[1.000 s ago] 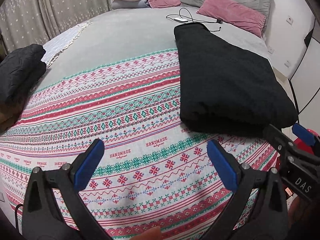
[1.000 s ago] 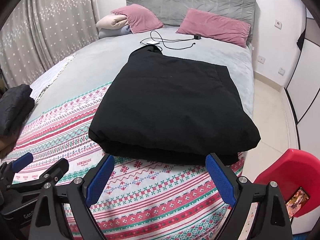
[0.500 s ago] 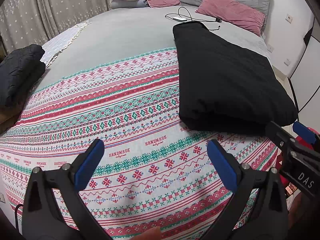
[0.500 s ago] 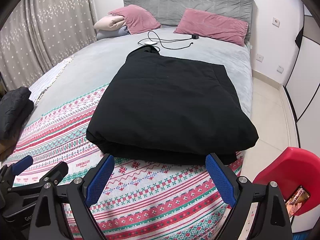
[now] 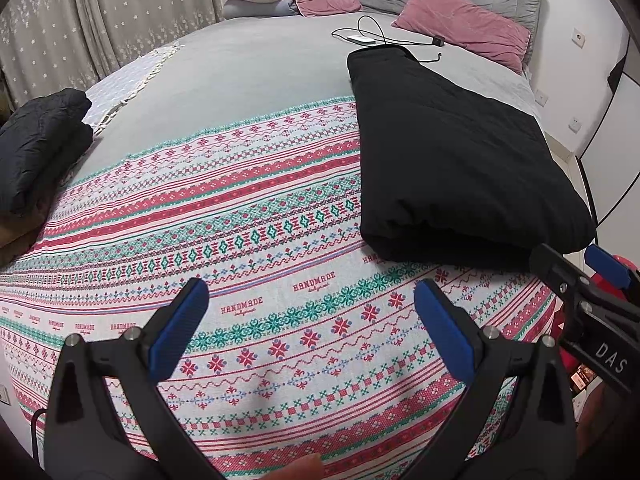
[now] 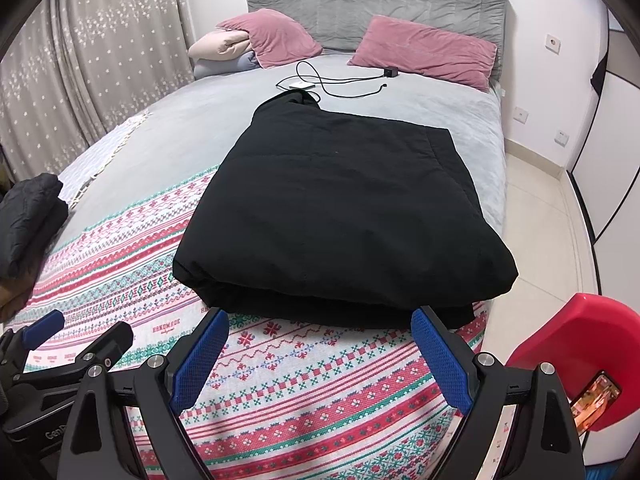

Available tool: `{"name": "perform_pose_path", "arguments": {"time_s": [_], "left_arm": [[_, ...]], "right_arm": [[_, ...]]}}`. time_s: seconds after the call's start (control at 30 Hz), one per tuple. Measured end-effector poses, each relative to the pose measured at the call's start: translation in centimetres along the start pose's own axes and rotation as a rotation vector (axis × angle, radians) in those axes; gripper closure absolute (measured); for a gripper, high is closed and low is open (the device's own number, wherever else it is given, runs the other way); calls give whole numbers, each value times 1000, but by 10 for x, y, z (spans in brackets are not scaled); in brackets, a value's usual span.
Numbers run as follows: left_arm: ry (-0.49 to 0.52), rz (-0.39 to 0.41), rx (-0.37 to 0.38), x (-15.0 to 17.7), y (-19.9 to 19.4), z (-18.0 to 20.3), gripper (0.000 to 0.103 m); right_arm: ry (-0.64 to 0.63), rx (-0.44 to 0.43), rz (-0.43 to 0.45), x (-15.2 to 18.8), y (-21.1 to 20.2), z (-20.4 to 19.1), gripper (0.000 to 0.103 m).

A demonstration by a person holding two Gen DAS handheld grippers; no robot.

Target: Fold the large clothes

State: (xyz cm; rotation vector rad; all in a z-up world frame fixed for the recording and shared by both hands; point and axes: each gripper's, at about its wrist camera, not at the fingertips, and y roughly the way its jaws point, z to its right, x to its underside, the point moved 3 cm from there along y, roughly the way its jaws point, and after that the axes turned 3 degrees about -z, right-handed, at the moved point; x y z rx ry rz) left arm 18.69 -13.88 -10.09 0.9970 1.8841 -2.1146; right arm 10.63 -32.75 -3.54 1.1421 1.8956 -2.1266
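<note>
Black padded jacket [image 6: 336, 216] is seen lying folded on the patterned blanket [image 6: 304, 380], at 12 o'clock from the right gripper [image 6: 320, 364] and at 2 o'clock from the left gripper [image 5: 312, 336]. Both claws are held wide apart, nothing gripped, clear of the cloth. The fold is judged largely done. A further halving, if wanted, would call for the near hem to be pinched at both corners. Another dark folded garment [image 5: 36, 148] is noted at 9 o'clock.
</note>
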Motion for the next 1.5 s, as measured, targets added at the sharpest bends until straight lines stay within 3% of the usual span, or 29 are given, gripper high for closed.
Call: {"name": "perform_pose_path", "arguments": {"time_s": [1.5], "left_arm": [[9, -12, 10, 1, 5, 5, 1]], "right_arm": [[24, -5, -20, -2, 3, 11, 9]]}}
